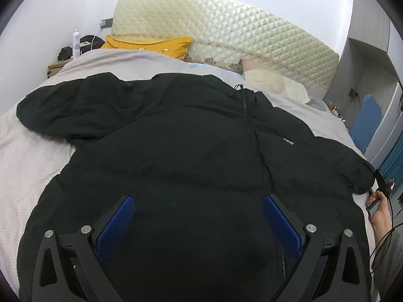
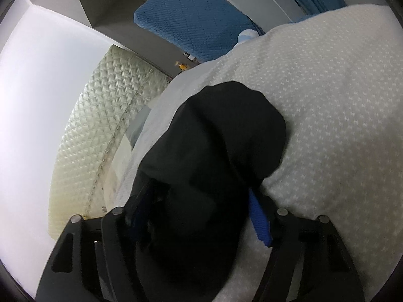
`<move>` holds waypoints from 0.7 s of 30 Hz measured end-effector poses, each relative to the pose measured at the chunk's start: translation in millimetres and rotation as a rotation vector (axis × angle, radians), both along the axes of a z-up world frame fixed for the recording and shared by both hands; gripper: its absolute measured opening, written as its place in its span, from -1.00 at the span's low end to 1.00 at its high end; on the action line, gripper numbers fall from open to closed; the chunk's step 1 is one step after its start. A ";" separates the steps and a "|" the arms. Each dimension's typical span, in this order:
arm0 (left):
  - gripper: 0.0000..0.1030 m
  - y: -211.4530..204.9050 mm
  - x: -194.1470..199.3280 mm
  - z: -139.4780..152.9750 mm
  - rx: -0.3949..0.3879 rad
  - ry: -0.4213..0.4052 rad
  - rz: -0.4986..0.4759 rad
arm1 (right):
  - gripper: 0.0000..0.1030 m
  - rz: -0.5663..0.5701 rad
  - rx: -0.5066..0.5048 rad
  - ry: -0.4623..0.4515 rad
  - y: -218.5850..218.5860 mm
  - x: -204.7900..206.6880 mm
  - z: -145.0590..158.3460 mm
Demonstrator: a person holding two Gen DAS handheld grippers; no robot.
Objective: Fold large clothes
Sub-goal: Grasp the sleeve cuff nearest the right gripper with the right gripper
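A large black puffer jacket (image 1: 189, 138) lies spread front-up on the bed, zipper running down its middle and both sleeves out to the sides. My left gripper (image 1: 198, 198) hovers over the jacket's lower front, open, its blue pads (image 1: 115, 226) wide apart with fabric below them. In the right wrist view, the end of the jacket's sleeve (image 2: 221, 125) fills the space between the jaws of my right gripper (image 2: 199, 188). One blue pad (image 2: 259, 221) presses its side; the other is half buried in fabric. A hand (image 1: 380, 206) holds that gripper at the bed's right edge.
The white textured bed cover (image 1: 30, 151) lies under the jacket. A quilted cream headboard (image 1: 239, 37) and a yellow pillow (image 1: 151, 45) are at the far end. A bedside table with a bottle (image 1: 76, 41) stands far left. A blue cushion (image 2: 196, 17) leans by grey shelving on the right.
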State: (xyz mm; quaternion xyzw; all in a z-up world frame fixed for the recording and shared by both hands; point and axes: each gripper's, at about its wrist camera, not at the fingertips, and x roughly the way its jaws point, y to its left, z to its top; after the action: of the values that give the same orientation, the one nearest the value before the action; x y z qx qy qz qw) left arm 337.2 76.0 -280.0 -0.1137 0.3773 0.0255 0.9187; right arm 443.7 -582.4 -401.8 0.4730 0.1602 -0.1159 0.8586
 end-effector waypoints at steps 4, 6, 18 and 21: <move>0.99 1.2 0.6 0.3 -0.002 0.004 0.000 | -0.62 0.028 -0.028 -0.022 5.5 4.7 6.0; 0.99 3.7 0.0 5.1 -0.009 -0.004 0.002 | -0.78 0.026 -0.069 -0.018 9.0 -9.2 12.2; 0.99 26.1 -19.0 51.0 0.012 -0.118 0.021 | -0.90 0.018 -0.354 0.022 45.5 -67.7 161.7; 0.99 29.6 -24.5 57.4 0.047 -0.119 0.025 | -0.90 0.024 -0.417 -0.002 75.7 -80.5 207.6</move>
State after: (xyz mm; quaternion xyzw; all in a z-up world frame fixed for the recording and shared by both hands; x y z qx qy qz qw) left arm 312.7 105.5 -222.6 -0.0979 0.3198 0.0390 0.9416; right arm 363.2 -506.7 -194.2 0.2833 0.1376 -0.1361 0.9393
